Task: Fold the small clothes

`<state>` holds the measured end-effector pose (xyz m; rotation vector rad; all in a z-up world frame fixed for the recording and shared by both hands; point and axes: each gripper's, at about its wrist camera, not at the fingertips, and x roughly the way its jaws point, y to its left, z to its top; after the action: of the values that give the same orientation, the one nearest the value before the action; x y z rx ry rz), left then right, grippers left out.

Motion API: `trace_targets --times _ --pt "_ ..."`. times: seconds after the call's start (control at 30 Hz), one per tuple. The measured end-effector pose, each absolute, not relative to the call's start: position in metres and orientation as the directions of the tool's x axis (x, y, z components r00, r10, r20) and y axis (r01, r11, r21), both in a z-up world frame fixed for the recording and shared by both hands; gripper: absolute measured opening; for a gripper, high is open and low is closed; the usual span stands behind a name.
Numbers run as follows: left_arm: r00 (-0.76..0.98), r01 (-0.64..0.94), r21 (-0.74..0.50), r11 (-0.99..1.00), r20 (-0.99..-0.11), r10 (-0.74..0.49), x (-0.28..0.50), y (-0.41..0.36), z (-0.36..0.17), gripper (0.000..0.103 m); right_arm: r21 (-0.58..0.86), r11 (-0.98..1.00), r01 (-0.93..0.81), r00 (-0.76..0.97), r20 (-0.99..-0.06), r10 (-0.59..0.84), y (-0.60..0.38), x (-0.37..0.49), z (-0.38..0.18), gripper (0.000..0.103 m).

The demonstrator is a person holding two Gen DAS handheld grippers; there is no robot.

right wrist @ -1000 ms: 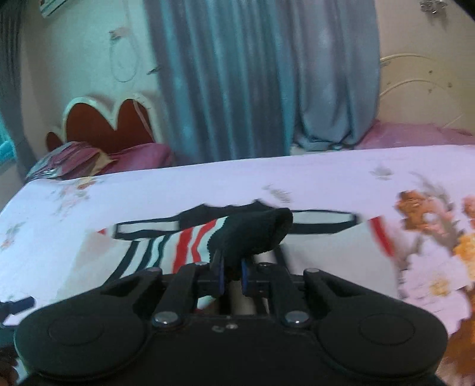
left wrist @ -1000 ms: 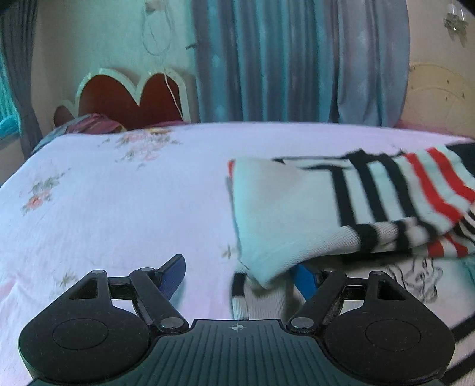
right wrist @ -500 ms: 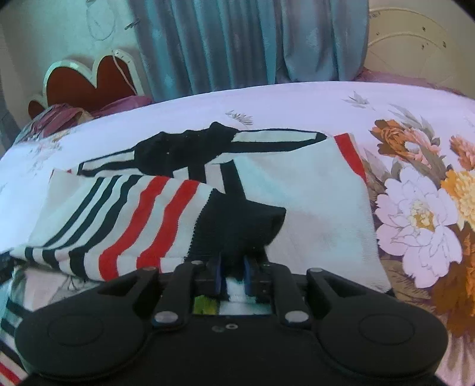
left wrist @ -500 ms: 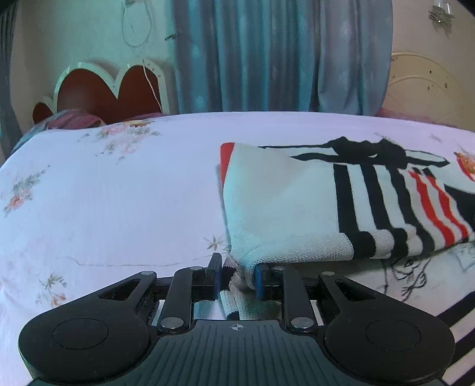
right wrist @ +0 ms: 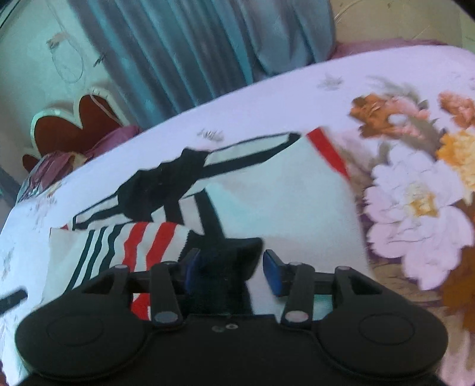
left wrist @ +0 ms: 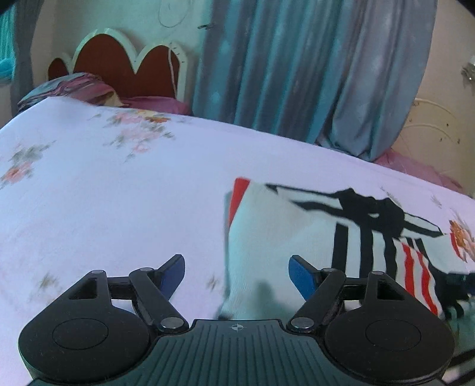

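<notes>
Bed: white sheet [left wrist: 124,207] with faint flower sprigs, larger blooms [right wrist: 415,190] toward one side.
Headboard [left wrist: 124,68]: dark red panel, scalloped white edge.
Pillows [left wrist: 80,89]: purple and patterned, just below the headboard.
Curtain [left wrist: 297,68]: blue-grey, full length (bunched at the hem).
Wall [left wrist: 118,17]: pale, with a thin looped wire [right wrist: 69,63] hanging.
Light: daylight, cool tint.

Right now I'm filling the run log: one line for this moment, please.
step: fold laid down | left gripper: open, jaws just opened, off sweater | right gripper: jaws just opening, dark cuff between, not pinched | sweater on bed
</notes>
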<state>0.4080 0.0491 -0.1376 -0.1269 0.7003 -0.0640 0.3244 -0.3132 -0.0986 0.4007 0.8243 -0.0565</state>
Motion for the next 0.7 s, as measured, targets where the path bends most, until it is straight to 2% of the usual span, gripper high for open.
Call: trace_targets --times 0.07,0.1,0.23,0.33,0.4,0.47,0.53,0.7 --pt "0.760 0.013 -0.126 0.992 -0.643 -0.091 0.427 0.042 -0.141 0.076 0.293 0.935 0.198 0.672 -0.735 0.088 -0.306 0.330 -0.102 0.028" --pt "0.756 0.011 -0.126 0.992 -0.648 -0.091 0.436 0.040 -0.143 0.076 0.274 0.943 0.189 0.674 -0.735 0.078 -0.302 0.331 -0.102 0.014" --pt "0.749 -0.006 -0.099 0.995 -0.660 -0.061 0.471 0.029 -0.153 0.076 0.224 0.961 0.162 0.712 -0.701 0.043 -0.293 0.323 -0.092 0.012" --pt "0.724 -0.040 -0.053 0.998 -0.689 -0.007 0.497 0.023 -0.166 0.076 0.107 0.985 0.136 0.753 -0.657 -0.032 -0.285 0.311 -0.084 0.011" --pt "0.716 -0.068 -0.055 0.996 -0.698 0.011 0.509 0.024 -0.172 0.076 0.064 0.984 0.165 0.706 -0.705 -0.073 -0.291 0.315 -0.098 0.010" --pt "0.718 -0.085 -0.040 0.996 -0.695 0.033 0.516 0.025 -0.178 0.076 0.100 0.980 0.172 0.687 -0.725 -0.046 -0.297 0.318 -0.105 0.011" --pt "0.725 -0.087 -0.031 0.996 -0.687 0.042 0.518 0.025 -0.181 0.076 0.089 0.983 0.161 0.703 -0.709 -0.051 -0.295 0.319 -0.100 0.020" --pt "0.749 -0.081 -0.022 0.996 -0.661 0.047 0.499 0.026 -0.163 0.076 0.093 0.974 0.208 0.755 -0.649 -0.099 -0.303 0.308 -0.079 0.026"
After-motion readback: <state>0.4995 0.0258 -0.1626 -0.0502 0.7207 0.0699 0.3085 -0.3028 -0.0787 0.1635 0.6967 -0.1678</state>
